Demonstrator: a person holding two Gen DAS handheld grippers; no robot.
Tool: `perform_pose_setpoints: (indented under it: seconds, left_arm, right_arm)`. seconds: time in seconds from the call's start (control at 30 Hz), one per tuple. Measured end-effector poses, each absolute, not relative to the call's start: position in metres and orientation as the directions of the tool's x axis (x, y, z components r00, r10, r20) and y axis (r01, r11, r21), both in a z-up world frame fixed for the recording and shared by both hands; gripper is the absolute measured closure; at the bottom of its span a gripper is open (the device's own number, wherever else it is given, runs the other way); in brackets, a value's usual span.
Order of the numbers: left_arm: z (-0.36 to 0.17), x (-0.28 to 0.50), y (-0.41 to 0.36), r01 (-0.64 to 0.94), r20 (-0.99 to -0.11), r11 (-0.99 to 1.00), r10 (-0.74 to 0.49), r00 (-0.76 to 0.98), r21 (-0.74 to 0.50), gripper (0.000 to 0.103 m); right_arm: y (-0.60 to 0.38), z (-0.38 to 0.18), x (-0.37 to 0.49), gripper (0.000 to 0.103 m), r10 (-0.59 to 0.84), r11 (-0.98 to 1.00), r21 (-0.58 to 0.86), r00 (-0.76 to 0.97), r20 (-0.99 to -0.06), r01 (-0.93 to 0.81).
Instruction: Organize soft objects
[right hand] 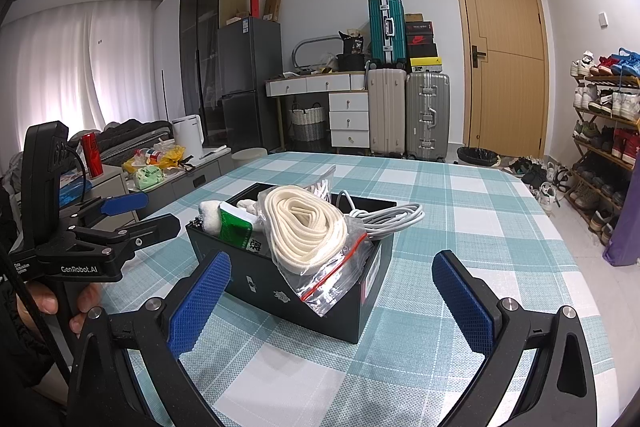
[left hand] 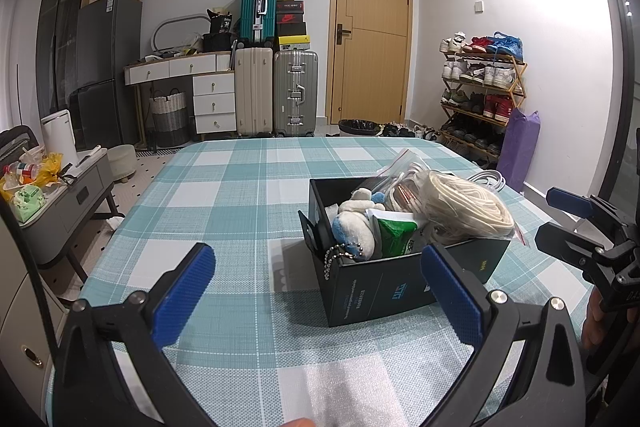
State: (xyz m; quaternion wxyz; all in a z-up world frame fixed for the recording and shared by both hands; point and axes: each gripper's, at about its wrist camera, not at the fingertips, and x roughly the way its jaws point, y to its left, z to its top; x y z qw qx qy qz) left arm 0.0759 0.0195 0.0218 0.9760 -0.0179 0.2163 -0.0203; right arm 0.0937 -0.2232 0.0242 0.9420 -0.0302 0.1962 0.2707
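Checked teal-and-white tablecloth [right hand: 460, 211] fills the lower half of both views, cluttered room behind. Black box [right hand: 280, 291] sits centre frame on it, overfilled: bagged coil of cream rope [right hand: 308, 227] rides above the rim and its zip bag [right hand: 328, 279] hangs over the near wall, white cable [right hand: 384, 219] loops out the far side, green packet [right hand: 236, 227] and a plush toy [left hand: 354, 227] are wedged at the other end, toy's bead chain [left hand: 340, 253] draped over the edge. Risks, my read: rope bag is top-heavy and slick, so any nudge to the box or a pull on the cable likely tips it onto the cloth; the chain could snag a finger on approach; a box this light probably slides if pushed from one side only. Left gripper [left hand: 316, 291] is spread wide, holding nothing, box just past its tips. Right gripper [right hand: 332, 303] also wide apart, empty, straddling the box's near corner without contact.
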Motion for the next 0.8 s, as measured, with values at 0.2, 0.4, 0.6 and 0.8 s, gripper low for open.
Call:
perform_pose_setpoints:
  seconds: [0.2, 0.4, 0.6, 0.8]
  left_arm:
    - [0.0220, 0.0757, 0.0196, 0.032, -0.421, 0.998, -0.048, 0.906, -0.045, 0.000]
    - [0.0209, 0.0761, 0.0198, 0.034, -0.420, 0.998, -0.050, 0.906, -0.045, 0.000]
    - [0.0209, 0.0762, 0.0198, 0.034, -0.421, 0.998, -0.050, 0.905, -0.046, 0.000]
    - [0.0195, 0.0762, 0.0203, 0.032, -0.419, 0.998, -0.048, 0.907, -0.046, 0.000]
  right_arm:
    - [-0.2233, 0.0243, 0.0938, 0.000, 0.498, 0.852, 0.049, 0.777, -0.386, -0.522]
    - [-0.2235, 0.0243, 0.0937, 0.000, 0.497, 0.852, 0.049, 0.777, -0.386, -0.521]
    - [-0.2238, 0.0243, 0.0941, 0.000, 0.498, 0.852, 0.050, 0.776, -0.387, -0.521]
    - [-0.2240, 0.0244, 0.0941, 0.000, 0.498, 0.852, 0.050, 0.777, -0.386, -0.521]
